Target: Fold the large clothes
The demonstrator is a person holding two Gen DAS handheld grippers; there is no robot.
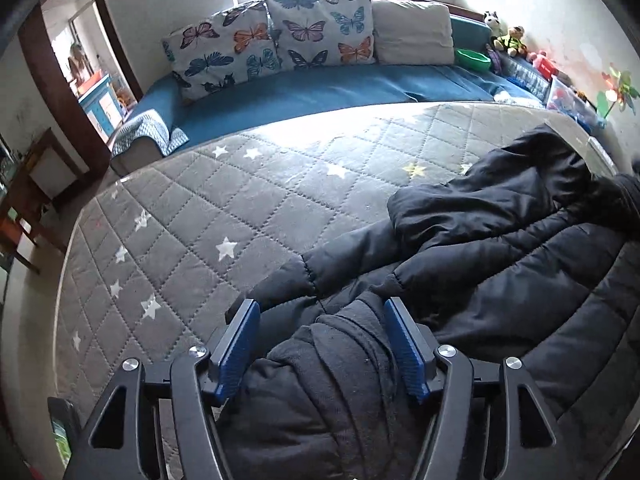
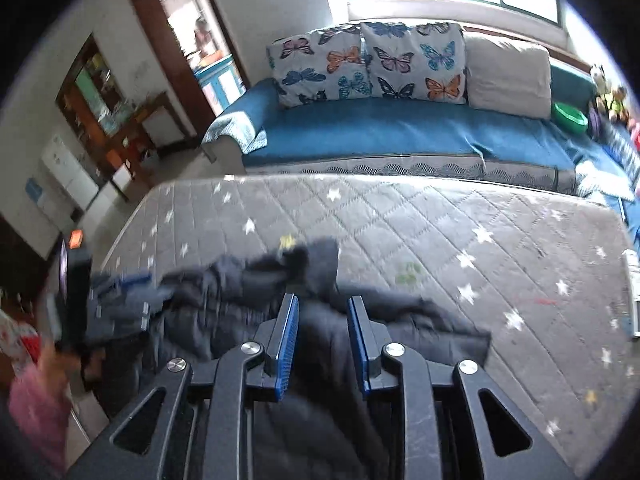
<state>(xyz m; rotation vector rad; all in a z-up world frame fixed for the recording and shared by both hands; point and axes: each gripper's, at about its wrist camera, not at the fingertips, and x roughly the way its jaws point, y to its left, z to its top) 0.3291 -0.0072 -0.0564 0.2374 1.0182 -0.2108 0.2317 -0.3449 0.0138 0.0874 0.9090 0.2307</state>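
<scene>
A large black puffer jacket [image 1: 500,248] lies crumpled on a grey quilted star-patterned mat [image 1: 240,208]. In the left wrist view my left gripper [image 1: 324,344] has its blue pads wide apart, with a bunched dark ribbed part of the jacket [image 1: 336,372] lying between them. In the right wrist view my right gripper [image 2: 322,340] has its blue pads partly closed around a fold of the jacket [image 2: 320,360], which fills the gap. The jacket [image 2: 224,292] spreads to the left on the mat [image 2: 440,232]. The left gripper [image 2: 120,300] shows blurred at the left.
A blue sofa [image 1: 320,92] with butterfly cushions [image 1: 280,40] stands behind the mat, also in the right wrist view [image 2: 400,132]. Toys and a green bowl [image 1: 474,58] sit at its right end. A doorway [image 2: 192,40] and wooden furniture [image 2: 112,128] lie to the left.
</scene>
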